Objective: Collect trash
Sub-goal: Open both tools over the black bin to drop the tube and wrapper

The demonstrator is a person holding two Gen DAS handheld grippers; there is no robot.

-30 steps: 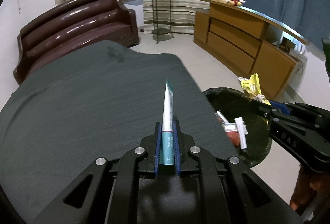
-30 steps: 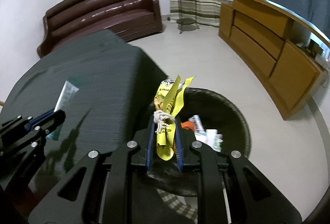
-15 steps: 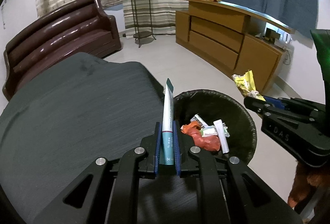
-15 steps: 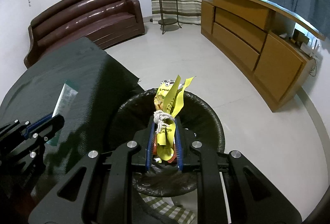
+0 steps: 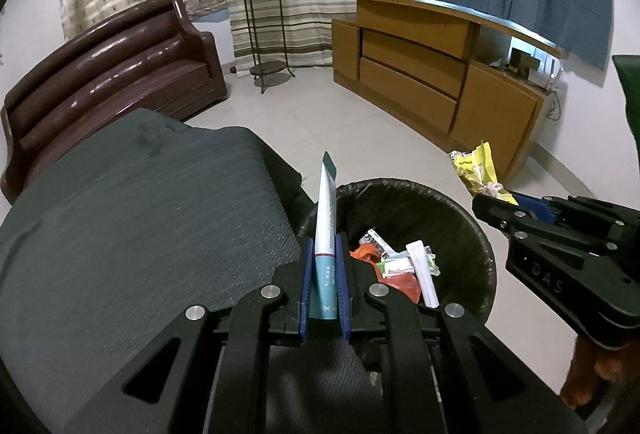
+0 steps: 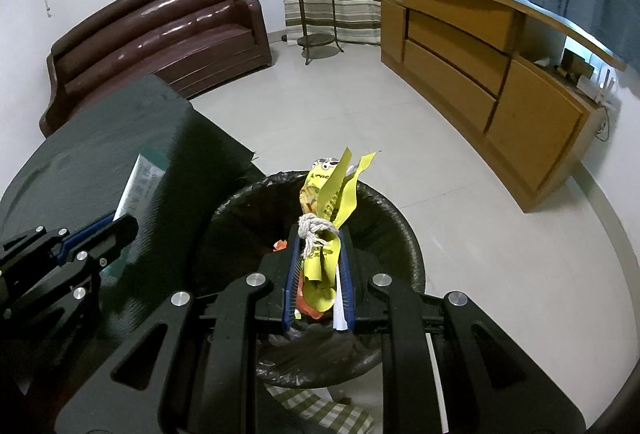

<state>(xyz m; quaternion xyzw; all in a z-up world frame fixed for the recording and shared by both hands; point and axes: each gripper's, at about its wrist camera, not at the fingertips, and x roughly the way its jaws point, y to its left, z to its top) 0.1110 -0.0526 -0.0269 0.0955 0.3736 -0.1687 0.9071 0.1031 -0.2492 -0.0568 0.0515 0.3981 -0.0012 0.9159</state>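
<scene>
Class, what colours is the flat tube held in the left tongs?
White above, teal below: the tube shows best in the left wrist view.

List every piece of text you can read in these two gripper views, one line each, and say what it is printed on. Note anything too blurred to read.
"DAS": embossed on the right gripper body, left wrist view.
"power": on the tube held in the left gripper; other print too blurred.
Yellow wrapper: lettering present, too blurred to read.
Packets in the trash bin: print too small to read.
</scene>
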